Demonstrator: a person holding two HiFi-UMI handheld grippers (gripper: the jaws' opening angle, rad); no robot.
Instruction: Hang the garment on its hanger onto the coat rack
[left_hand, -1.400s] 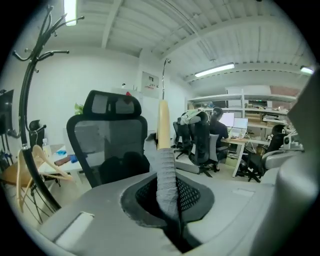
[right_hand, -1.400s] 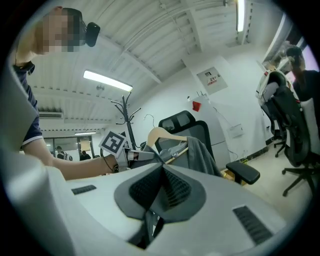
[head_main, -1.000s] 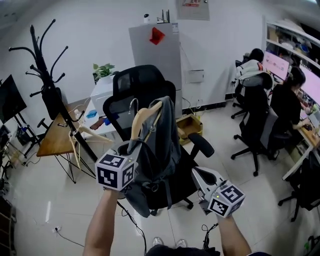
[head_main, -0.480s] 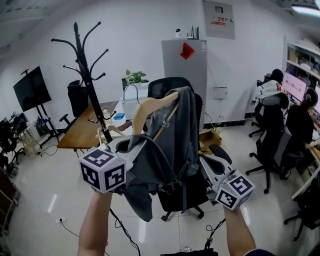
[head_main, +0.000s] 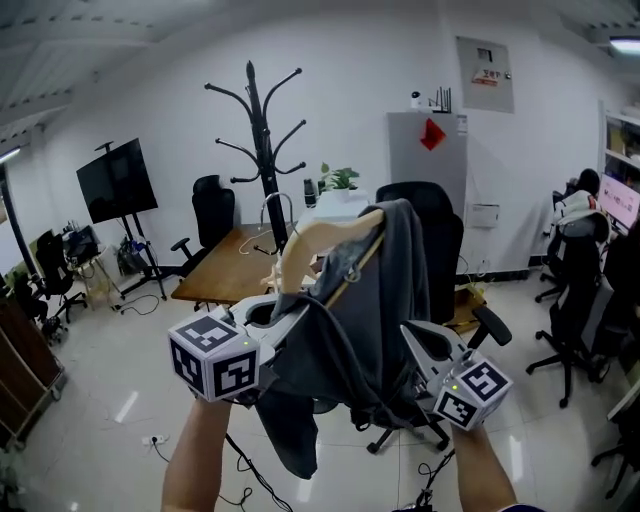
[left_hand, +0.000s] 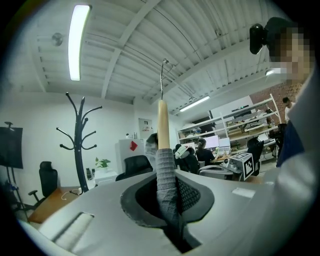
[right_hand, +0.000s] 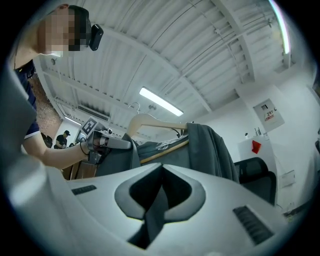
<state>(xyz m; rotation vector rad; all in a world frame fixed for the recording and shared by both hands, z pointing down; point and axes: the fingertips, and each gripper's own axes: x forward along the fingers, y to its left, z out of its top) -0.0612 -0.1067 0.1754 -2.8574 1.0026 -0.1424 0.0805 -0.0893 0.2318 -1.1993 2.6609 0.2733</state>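
A grey garment (head_main: 375, 300) hangs on a wooden hanger (head_main: 320, 235) with a metal hook (head_main: 270, 207), held up in front of me. My left gripper (head_main: 290, 320) is shut on the hanger's left arm through the fabric; in the left gripper view (left_hand: 167, 200) the cloth-wrapped arm (left_hand: 163, 125) rises from between the jaws. On the garment's right side, my right gripper (head_main: 415, 345) is shut on a fold of dark cloth (right_hand: 159, 197). The black coat rack (head_main: 262, 150) stands behind the hanger, slightly left, its prongs bare.
A wooden table (head_main: 225, 275) stands at the rack's foot. A black office chair (head_main: 430, 215) is behind the garment, and a white cabinet (head_main: 432, 150) stands by the wall. A screen on a stand (head_main: 118, 180) is at left. People sit at desks (head_main: 585, 200) at right.
Both grippers have lifted the garment and hanger higher. The view has swung left and up, so the coat rack now stands near the middle, just behind the hanger's hook.
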